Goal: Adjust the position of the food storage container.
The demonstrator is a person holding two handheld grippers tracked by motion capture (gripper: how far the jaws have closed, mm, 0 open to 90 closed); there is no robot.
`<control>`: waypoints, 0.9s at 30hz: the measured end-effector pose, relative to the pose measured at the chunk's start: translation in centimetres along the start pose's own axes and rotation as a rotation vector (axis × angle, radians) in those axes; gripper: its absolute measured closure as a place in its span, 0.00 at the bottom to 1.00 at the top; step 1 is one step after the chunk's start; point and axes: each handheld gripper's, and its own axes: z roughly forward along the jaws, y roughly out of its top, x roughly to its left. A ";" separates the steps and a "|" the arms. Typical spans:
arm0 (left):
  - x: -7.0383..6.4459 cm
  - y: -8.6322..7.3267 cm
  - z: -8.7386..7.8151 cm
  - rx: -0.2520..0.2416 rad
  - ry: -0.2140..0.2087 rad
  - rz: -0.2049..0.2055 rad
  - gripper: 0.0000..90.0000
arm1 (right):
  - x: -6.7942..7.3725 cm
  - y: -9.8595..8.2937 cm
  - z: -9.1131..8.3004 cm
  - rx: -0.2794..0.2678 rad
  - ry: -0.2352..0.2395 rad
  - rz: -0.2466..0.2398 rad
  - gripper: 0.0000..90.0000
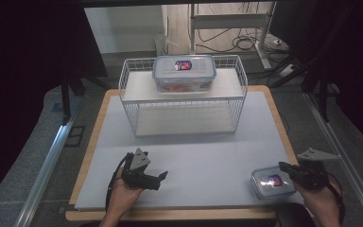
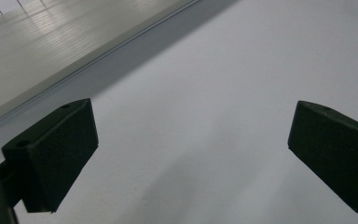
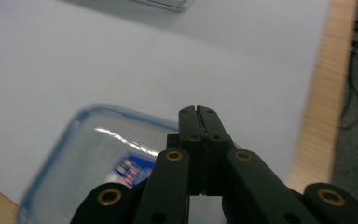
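Observation:
A small clear box with a blue-rimmed lid point(image 1: 272, 182) point(image 3: 88, 163) sits at the front right of the white mat point(image 1: 194, 151). My right gripper point(image 1: 284, 167) point(image 3: 198, 111) hovers over that box's right edge, jaws pressed together with nothing between them. A larger clear box with a blue-rimmed lid point(image 1: 183, 73) rests on the top shelf of a white wire rack point(image 1: 127, 90) at the back. My left gripper point(image 1: 160, 177) point(image 2: 191, 158) is low over bare mat at the front left, its jaws wide apart and empty.
The rack's lower shelf point(image 1: 184, 120) holds nothing. The mat lies on a wooden board point(image 1: 170, 215) whose edge shows along the front and sides. Metal rails point(image 1: 47, 161) flank the table. Beyond it are a desk frame and cables on the floor point(image 1: 246, 42).

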 end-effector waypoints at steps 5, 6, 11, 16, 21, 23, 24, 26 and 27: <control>-0.1 0.0 0.0 0.003 -0.006 0.001 0.02 | -1.1 -1.5 -1.0 0.035 -0.067 0.009 0.99; -0.1 0.0 0.0 0.003 -0.006 0.001 0.02 | -1.1 -1.5 -1.0 0.035 -0.067 0.009 0.99; -0.3 0.0 0.1 0.012 -0.005 0.005 0.02 | -1.8 -3.5 -1.6 0.086 -0.086 0.045 0.99; -0.4 0.0 0.2 0.018 -0.004 0.005 0.02 | -1.4 -4.2 -1.7 0.116 -0.101 0.044 0.99; -0.3 -0.1 0.3 0.024 -0.011 -0.001 0.02 | -0.8 -4.0 -1.5 0.121 -0.064 0.047 0.99; -0.3 -0.1 0.4 0.026 -0.013 -0.001 0.02 | 0.0 -3.6 -1.0 0.115 -0.044 0.034 0.99; -0.3 -0.1 0.4 0.027 -0.014 0.000 0.02 | 0.0 -3.6 -1.0 0.115 -0.044 0.034 0.99; -0.4 -0.1 0.4 0.029 -0.019 -0.001 0.02 | 0.6 -3.3 -0.6 0.110 -0.022 0.031 0.99; -0.3 -0.1 0.4 0.031 -0.021 -0.002 0.02 | 0.9 -3.2 -0.3 0.108 -0.011 0.026 0.99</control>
